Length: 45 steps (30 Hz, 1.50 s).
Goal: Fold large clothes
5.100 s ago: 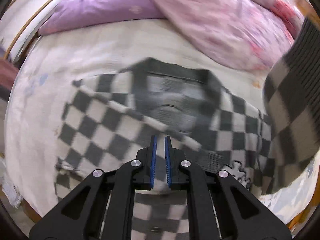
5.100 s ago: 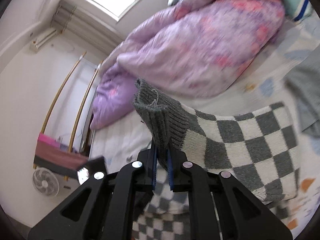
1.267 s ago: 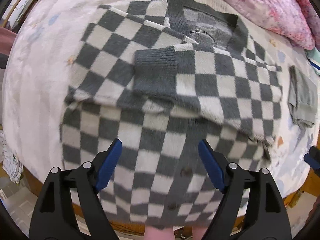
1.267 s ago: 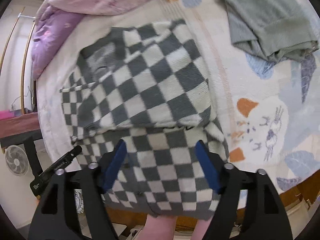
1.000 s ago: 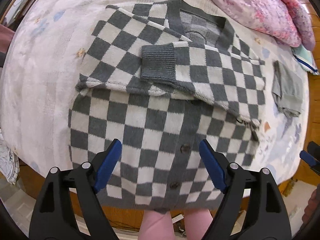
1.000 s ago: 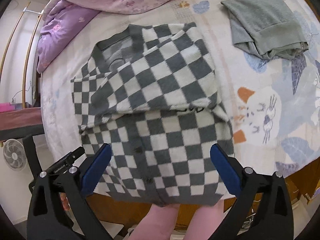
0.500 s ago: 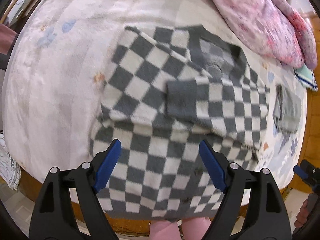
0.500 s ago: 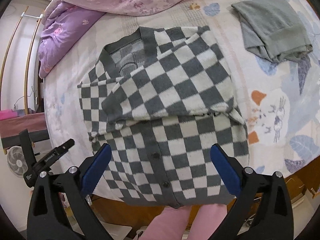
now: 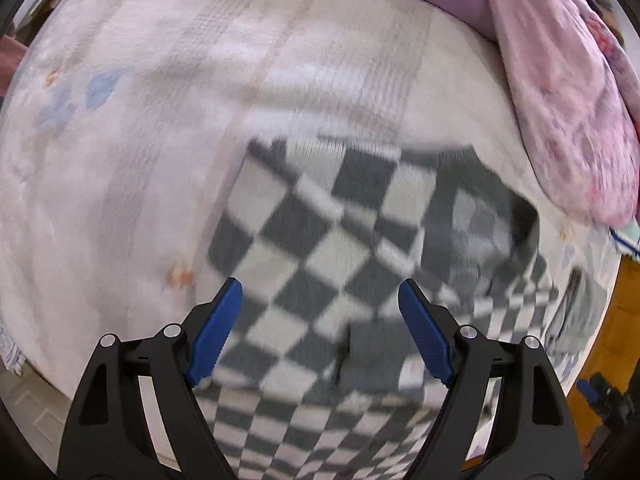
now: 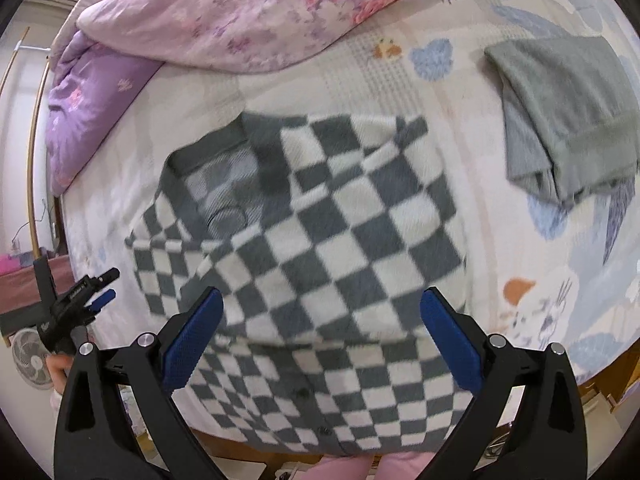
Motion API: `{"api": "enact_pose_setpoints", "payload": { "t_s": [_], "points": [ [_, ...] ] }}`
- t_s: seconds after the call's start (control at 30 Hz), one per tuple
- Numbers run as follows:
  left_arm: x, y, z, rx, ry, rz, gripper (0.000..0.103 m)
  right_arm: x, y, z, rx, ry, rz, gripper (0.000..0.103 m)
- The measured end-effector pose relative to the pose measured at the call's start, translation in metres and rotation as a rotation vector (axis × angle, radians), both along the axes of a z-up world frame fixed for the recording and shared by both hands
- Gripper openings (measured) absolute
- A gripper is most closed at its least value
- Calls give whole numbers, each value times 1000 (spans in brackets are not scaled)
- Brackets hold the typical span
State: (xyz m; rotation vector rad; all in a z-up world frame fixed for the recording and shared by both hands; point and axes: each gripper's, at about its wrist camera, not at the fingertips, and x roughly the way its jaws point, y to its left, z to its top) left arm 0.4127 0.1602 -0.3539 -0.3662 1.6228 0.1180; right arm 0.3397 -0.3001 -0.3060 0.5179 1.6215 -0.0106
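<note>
A grey and white checkered cardigan [image 10: 320,248] lies flat on the bed with both sleeves folded across its chest; it also shows, blurred, in the left wrist view [image 9: 360,264]. Its hem hangs over the near bed edge. My left gripper [image 9: 320,320] is open and empty above the cardigan's left shoulder area. My right gripper [image 10: 320,320] is open and empty above the cardigan's middle. The left gripper also appears at the left edge of the right wrist view [image 10: 80,300].
A pink floral duvet [image 10: 248,12] and a purple pillow [image 10: 88,96] lie at the head of the bed. A folded grey-green garment [image 10: 560,112] lies to the right on the patterned sheet [image 10: 520,272]. A fan [image 10: 28,356] stands on the floor at left.
Both grippers have moved forward and lower over the cardigan, which now fills more of each view. Both stay open. The cardigan has not moved.
</note>
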Motion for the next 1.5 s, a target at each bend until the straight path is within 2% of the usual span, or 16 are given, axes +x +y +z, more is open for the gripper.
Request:
{"api": "enact_pose_setpoints", "payload": {
  "t_s": [0.1,0.3,0.47,0.5,0.57,0.6,0.63,0.67,0.73,0.8,1.03,1.07,1.1,1.2,1.3,1.5],
  "points": [
    [22,2,-22,27,22,-12,81,18,-10,-11,-42,18,10,95],
    [56,6,-65,133,77,-90,80,37,-23,-31,-75,48,16,95],
    [64,11,-101,185,116,-176,68,44,-30,-48,-96,74,37,95],
    [63,10,-104,191,99,-212,65,46,-33,-53,-106,78,41,95],
    [62,11,-101,208,83,-241,52,52,-37,-63,-117,89,44,95],
    [62,13,-97,216,77,-238,37,56,-41,-71,-125,100,44,95],
    [60,17,-94,216,71,-226,29,60,-44,-78,-129,107,46,95],
    [58,22,-88,188,54,-207,23,64,-46,-85,-134,119,50,95],
    [55,29,-79,138,21,-193,19,75,-51,-103,-146,146,62,95],
    [51,30,-70,125,-5,-206,17,86,-53,-118,-143,151,79,95],
    [41,24,-47,178,-66,-230,15,108,-57,-168,-103,219,52,94],
    [40,20,-45,181,-70,-225,15,109,-56,-177,-138,248,58,92],
    [39,21,-43,186,-75,-219,15,108,-54,-182,-161,261,64,76],
    [31,24,-40,195,-86,-197,15,104,-46,-183,-174,223,87,45],
    [29,19,-34,205,-91,-192,15,96,-39,-171,-224,178,121,25],
    [16,16,-18,212,-118,-183,14,69,-45,-120,-221,53,73,20]
  ]
}}
